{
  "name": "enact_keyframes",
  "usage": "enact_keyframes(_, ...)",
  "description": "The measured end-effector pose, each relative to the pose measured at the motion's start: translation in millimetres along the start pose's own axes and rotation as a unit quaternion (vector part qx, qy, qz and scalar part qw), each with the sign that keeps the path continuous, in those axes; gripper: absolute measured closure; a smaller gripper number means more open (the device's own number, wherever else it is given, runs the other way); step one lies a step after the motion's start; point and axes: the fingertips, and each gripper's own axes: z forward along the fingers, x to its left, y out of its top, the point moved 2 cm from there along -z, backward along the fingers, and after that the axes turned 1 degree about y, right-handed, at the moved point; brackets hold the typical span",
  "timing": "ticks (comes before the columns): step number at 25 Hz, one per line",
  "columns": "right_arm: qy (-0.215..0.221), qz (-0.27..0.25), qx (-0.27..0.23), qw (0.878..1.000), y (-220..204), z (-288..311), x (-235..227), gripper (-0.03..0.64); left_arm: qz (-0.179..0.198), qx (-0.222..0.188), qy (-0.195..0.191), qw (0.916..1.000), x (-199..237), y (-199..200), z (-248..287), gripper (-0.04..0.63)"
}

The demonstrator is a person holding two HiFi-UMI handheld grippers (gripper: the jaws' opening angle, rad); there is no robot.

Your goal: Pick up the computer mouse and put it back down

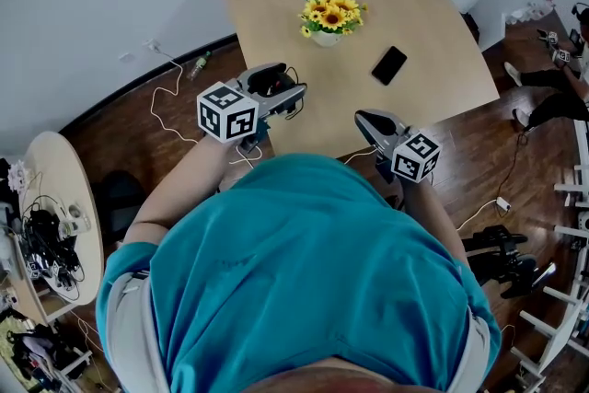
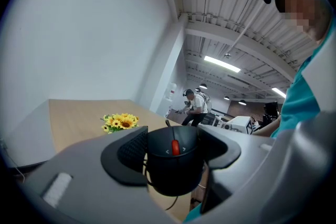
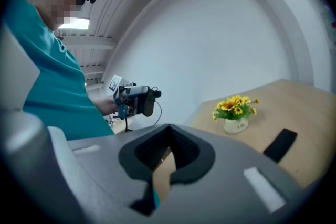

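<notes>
The black computer mouse [image 2: 175, 157], with a red scroll wheel, sits between the two jaws of my left gripper [image 2: 173, 136], which is shut on it. It hangs in the air at the near left corner of the wooden table [image 1: 433, 5], its cable dangling below. From the head view, the mouse [image 1: 269, 80] shows in the left gripper [image 1: 281, 86]. The right gripper view shows the same grip from the side, with the mouse [image 3: 148, 102] held level. My right gripper [image 1: 365, 118] hovers at the table's near edge, shut and holding nothing.
On the table stand a pot of sunflowers [image 1: 331, 17] and a black phone [image 1: 389, 64]. A round side table [image 1: 55, 198] piled with cables stands at the left. Cables cross the wooden floor. Another person [image 1: 561, 87] sits at the far right, and gear [image 1: 502, 258] lies on the floor.
</notes>
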Motion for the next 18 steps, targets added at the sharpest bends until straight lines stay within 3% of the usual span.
enact_keyframes(10,-0.003,0.008,0.002,1.0,-9.0,0.4,-0.7,0.614,-0.002,0.028,0.008,0.9996,11.7,-13.0,10.6,0.291)
enact_keyframes(18,-0.02,0.018,0.004,1.0,-15.6,-11.8,-3.8,0.614,0.041,0.015,-0.003,0.999,20.7,26.4,51.6,0.291)
